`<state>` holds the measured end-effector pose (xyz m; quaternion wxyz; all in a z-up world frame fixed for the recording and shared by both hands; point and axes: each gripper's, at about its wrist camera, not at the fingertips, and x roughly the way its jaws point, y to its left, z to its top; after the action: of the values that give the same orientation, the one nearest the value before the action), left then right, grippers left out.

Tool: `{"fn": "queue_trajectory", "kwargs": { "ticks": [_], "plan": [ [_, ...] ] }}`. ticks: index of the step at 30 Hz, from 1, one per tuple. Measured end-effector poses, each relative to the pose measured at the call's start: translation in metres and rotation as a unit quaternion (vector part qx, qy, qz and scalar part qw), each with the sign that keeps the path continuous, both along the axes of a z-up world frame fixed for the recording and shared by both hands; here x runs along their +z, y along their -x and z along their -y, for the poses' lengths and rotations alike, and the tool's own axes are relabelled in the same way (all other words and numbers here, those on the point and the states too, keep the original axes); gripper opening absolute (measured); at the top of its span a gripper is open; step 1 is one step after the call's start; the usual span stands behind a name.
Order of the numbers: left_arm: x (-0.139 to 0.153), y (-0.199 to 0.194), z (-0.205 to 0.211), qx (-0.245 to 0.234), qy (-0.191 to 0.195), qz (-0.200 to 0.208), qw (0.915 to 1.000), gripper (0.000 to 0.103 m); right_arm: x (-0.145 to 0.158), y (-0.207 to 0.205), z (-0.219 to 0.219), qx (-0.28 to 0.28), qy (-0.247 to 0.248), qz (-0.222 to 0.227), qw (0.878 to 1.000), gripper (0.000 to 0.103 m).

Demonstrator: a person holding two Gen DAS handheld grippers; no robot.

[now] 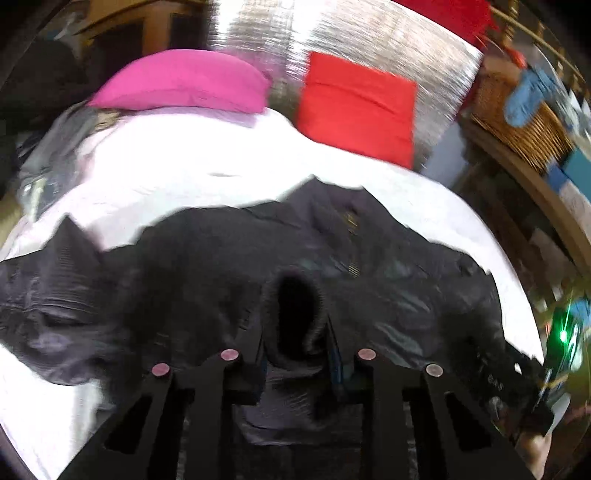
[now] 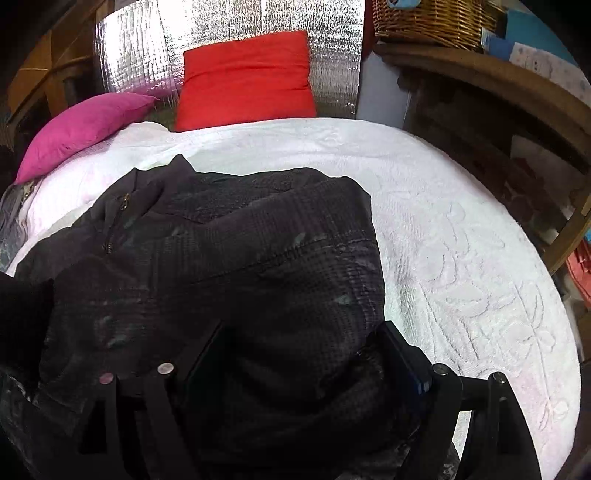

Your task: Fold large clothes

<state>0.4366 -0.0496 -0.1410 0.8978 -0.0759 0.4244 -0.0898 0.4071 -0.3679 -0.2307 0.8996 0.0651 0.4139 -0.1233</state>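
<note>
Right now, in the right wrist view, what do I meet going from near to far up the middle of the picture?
Right gripper, open over the cloth → black jacket → white bedspread → red cushion → silver quilted panel behind it.

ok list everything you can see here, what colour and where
jacket: one, black, spread on the bedspread, ribbed cuff between the left fingers
bedspread: one, white, under the jacket
pink cushion: one, far left
red cushion: one, against the silver backing
wicker basket: one, tan, on the wooden shelf at right
left gripper: black, shut on the cuff
right gripper: black, open over the jacket
</note>
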Motion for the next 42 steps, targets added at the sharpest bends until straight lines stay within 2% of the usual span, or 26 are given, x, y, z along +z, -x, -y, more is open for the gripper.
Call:
{"fn": "queue_trajectory", "kwargs": {
  "ticks": [6, 10, 11, 14, 18, 24, 27, 32, 34, 38, 40, 42],
  "plan": [
    [0.012, -0.005, -0.059, 0.094, -0.032, 0.012, 0.995, 0.029, -0.001, 0.002, -0.004, 0.0, 0.015, 0.009, 1.0, 0.085],
    [0.02, 0.002, -0.087, 0.15, -0.065, 0.032, 0.9861, 0.054, 0.003, 0.002, -0.006, 0.0, 0.017, 0.02, 1.0, 0.085],
    [0.022, 0.004, -0.09, 0.155, -0.069, 0.038, 0.9848, 0.057, 0.007, 0.003, -0.006, 0.0, 0.018, 0.027, 0.999, 0.085],
    [0.019, 0.006, -0.08, 0.134, -0.065, 0.037, 0.9882, 0.057, 0.023, 0.012, -0.009, 0.002, 0.04, 0.061, 0.997, 0.085],
    [0.009, 0.004, -0.046, 0.064, -0.053, 0.023, 0.9962, 0.057, 0.051, 0.028, -0.013, -0.006, 0.07, 0.107, 0.992, 0.085],
    [0.003, 0.015, 0.009, -0.008, -0.065, 0.017, 0.9977, 0.057, 0.084, 0.055, -0.026, 0.004, 0.081, 0.138, 0.987, 0.085],
    [0.0, 0.017, 0.015, -0.013, -0.067, 0.01, 0.9976, 0.057, 0.091, 0.064, -0.038, 0.023, 0.084, 0.138, 0.987, 0.085],
    [-0.011, 0.016, -0.003, 0.014, -0.067, -0.022, 0.9974, 0.057, 0.093, 0.069, -0.058, 0.044, 0.097, 0.137, 0.985, 0.085],
    [-0.021, 0.012, -0.008, 0.027, -0.08, -0.038, 0.9957, 0.057, 0.092, 0.069, -0.062, 0.047, 0.098, 0.139, 0.984, 0.085],
    [-0.062, -0.004, -0.012, 0.035, -0.127, -0.115, 0.9845, 0.057, 0.089, 0.067, -0.065, 0.045, 0.096, 0.136, 0.985, 0.085],
    [-0.073, -0.009, -0.009, 0.029, -0.146, -0.128, 0.9804, 0.057, 0.089, 0.066, -0.065, 0.043, 0.1, 0.135, 0.985, 0.085],
    [-0.071, -0.01, -0.005, 0.026, -0.156, -0.123, 0.9797, 0.058, 0.088, 0.064, -0.064, 0.042, 0.099, 0.133, 0.985, 0.085]
  ]
}}
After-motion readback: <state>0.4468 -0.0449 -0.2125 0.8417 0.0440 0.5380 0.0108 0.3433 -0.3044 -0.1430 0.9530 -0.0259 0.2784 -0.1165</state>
